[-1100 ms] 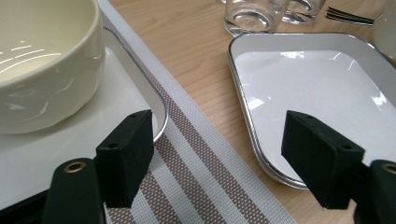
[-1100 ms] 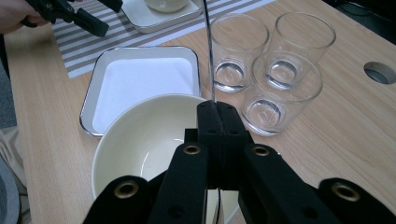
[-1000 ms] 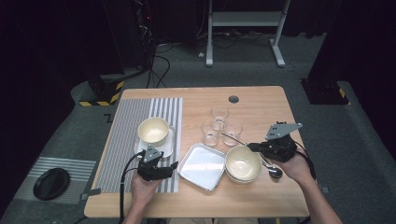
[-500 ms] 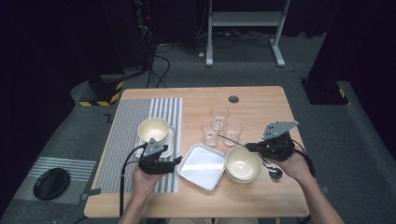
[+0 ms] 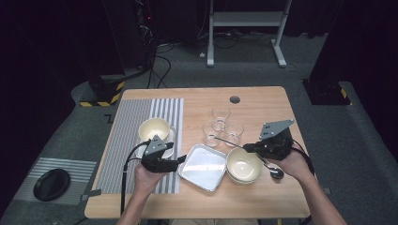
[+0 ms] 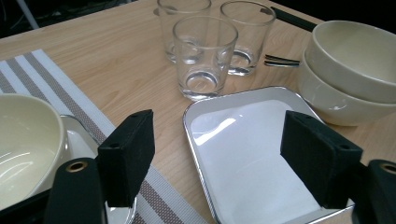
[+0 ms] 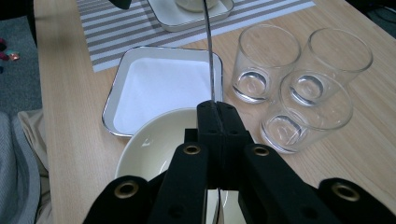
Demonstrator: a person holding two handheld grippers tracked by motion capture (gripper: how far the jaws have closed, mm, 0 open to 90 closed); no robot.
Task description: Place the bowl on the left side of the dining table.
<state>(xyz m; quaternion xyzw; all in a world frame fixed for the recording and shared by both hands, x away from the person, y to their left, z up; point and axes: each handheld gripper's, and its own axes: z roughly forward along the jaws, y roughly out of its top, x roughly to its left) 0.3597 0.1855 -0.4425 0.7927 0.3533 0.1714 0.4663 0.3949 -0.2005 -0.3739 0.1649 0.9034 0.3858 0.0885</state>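
A: Over the right half of the table, the right gripper (image 5: 246, 147) has its jaws pinched shut on the handle of a fork (image 7: 210, 56). The fork reaches out level above the stacked bowls (image 5: 244, 165), its tines close to the three glasses (image 7: 266, 65).

B: That is the risk. A swing toward the glasses could let the tines clip a rim and tip one. They stand bunched together, so one could knock the next.

A: The grip is also narrow, on a thin handle. The fork could pivot in the pads and droop into the top bowl.

B: And the left gripper (image 5: 180, 161)?

A: Its jaws are spread wide with nothing between them. It hovers over the near corner of the white tray (image 6: 243, 154), beside the bowl (image 5: 154, 129) on the striped mat (image 5: 126, 140). If it drops carelessly, a pad could catch the tray's raised rim.

B: Where is there room?

A: The far right of the tabletop (image 5: 272, 105) is bare, and so is the near strip in front of the bowls. A spoon (image 5: 275, 173) lies just right of the bowls, under the person's right hand. The gap between tray and glasses is tight.
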